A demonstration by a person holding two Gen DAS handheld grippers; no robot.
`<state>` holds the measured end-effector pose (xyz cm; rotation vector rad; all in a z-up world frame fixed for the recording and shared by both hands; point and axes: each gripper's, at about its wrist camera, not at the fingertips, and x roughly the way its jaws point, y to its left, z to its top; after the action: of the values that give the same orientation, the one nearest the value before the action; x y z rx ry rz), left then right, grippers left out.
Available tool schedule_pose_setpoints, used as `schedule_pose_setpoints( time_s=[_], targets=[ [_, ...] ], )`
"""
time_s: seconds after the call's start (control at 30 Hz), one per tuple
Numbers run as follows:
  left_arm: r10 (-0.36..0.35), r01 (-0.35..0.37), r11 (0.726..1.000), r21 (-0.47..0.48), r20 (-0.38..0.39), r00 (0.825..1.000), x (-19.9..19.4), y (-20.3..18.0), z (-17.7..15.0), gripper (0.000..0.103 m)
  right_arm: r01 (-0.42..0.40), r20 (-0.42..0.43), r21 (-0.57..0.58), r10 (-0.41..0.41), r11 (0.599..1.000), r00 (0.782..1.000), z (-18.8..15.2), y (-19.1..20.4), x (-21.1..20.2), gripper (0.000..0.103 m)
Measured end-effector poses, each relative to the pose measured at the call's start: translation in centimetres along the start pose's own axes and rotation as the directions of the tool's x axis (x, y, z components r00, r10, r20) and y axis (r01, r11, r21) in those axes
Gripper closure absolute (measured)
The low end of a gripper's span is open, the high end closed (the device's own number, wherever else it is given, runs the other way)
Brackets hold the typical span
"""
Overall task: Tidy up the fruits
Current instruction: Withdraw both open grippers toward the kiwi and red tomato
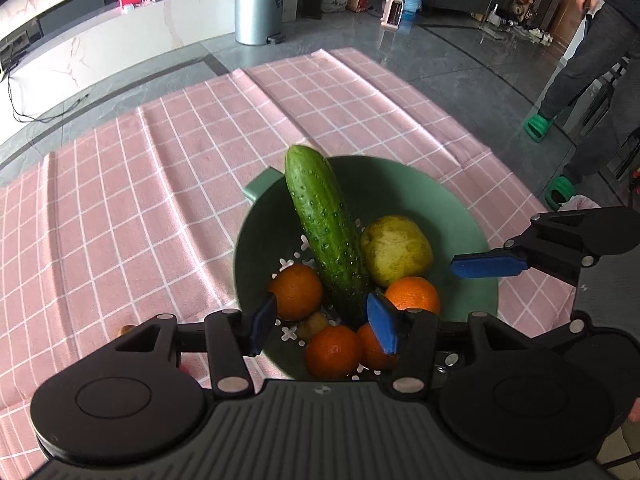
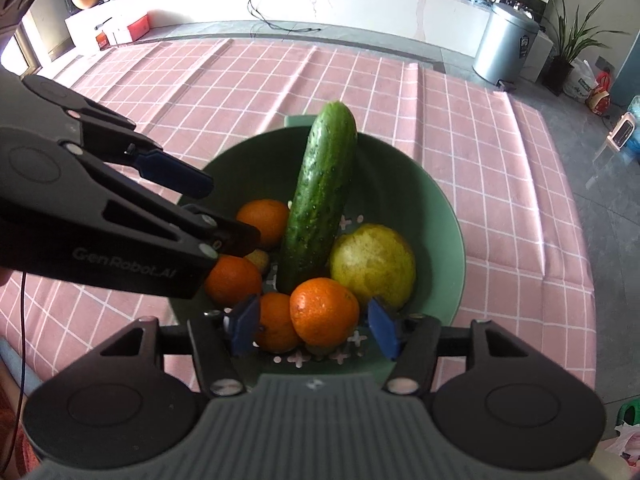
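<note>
A green colander bowl (image 1: 404,184) (image 2: 404,196) stands on the pink checked cloth. In it a cucumber (image 1: 326,232) (image 2: 320,200) leans against the far rim, beside a yellow-green pear (image 1: 396,250) (image 2: 374,266) and several oranges (image 1: 296,292) (image 2: 324,314). My left gripper (image 1: 323,326) hangs open over the near oranges, its pads touching none. My right gripper (image 2: 313,326) is open too, with one orange between its pads and a gap on each side. In the right wrist view the left gripper (image 2: 232,212) reaches in from the left. One blue pad (image 1: 488,266) of the right gripper shows over the bowl's right side.
The pink cloth (image 1: 160,200) spreads wide to the left and behind the bowl. A small brown item (image 1: 127,330) lies on it at the left. A person's legs in green slippers (image 1: 538,126) stand at the right. A metal bin (image 1: 256,6) and a white counter are beyond.
</note>
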<state>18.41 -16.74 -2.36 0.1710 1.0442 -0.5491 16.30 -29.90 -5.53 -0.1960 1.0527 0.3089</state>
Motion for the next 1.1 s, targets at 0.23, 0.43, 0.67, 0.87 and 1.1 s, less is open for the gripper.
schedule_pose_setpoints(
  time_s=[0.23,0.43,0.67,0.87,1.1],
  targets=[
    [0.048,-0.048,0.999,0.004,0.052,0.997,-4.2,1.0,-1.2,0.04,0.003,0.064,0.037,-0.005,0.999,0.998,0.0,1.8,-2.5,0.039],
    [0.09,-0.086,0.996,-0.038,0.12,0.989,-7.4,2.7,-3.3,0.04,-0.031,0.149,0.128,0.012,0.991,0.989,-0.1,4.0,-3.7,0.032],
    [0.121,-0.112,0.992,-0.052,0.215,0.969,-9.8,5.1,-6.9,0.04,-0.037,0.286,0.214,-0.026,0.976,0.958,-2.1,9.1,-4.3,0.032],
    [0.154,-0.137,0.987,-0.086,0.242,0.958,-10.1,7.8,-10.1,0.04,-0.015,0.338,0.199,-0.054,0.98,0.94,-4.0,13.4,-3.3,0.048],
    [0.135,-0.106,0.986,-0.125,0.246,0.96,-8.8,10.2,-12.5,0.044,-0.007,0.337,0.197,-0.061,0.98,0.94,-4.8,15.7,-1.1,0.056]
  ],
)
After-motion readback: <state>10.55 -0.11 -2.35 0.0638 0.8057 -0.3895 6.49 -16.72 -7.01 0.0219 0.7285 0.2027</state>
